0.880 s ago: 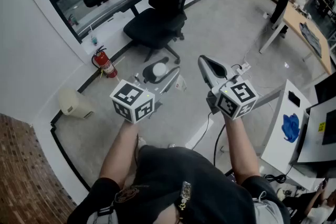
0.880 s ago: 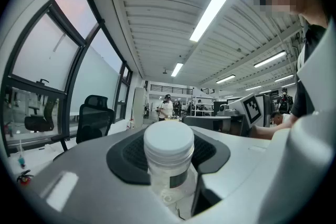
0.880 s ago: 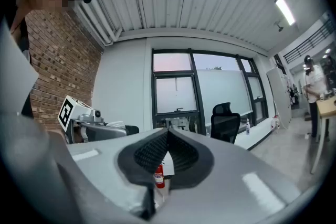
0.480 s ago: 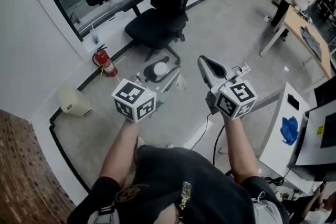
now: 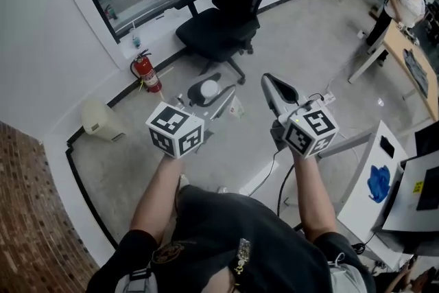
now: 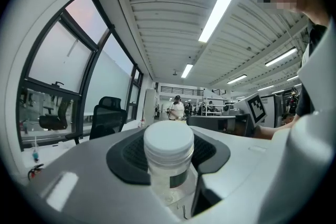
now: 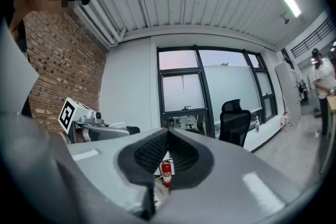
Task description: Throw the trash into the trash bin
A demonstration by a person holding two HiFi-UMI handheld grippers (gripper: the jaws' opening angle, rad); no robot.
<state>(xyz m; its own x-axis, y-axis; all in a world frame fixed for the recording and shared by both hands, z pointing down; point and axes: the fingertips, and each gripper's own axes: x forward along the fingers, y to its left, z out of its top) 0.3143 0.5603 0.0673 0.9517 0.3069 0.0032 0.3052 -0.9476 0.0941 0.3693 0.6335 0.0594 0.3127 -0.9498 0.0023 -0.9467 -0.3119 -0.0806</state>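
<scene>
While the left gripper (image 5: 211,98) is held out over the floor, its fingers (image 6: 126,157) are clamped on a small clear jar (image 6: 169,157) with a white cap. Right gripper (image 7: 168,152): fingers together, nothing between them. A beige bin (image 5: 101,125), likely the trash bin, sits on the floor by the wall at far left, well apart from the jar; a fire extinguisher (image 5: 147,72) stands to its right. Risks, as judged: the jar's sides are smooth and round, so a quick swing could twist it loose; letting go from this far off would miss; a shut lid would bounce it away.
</scene>
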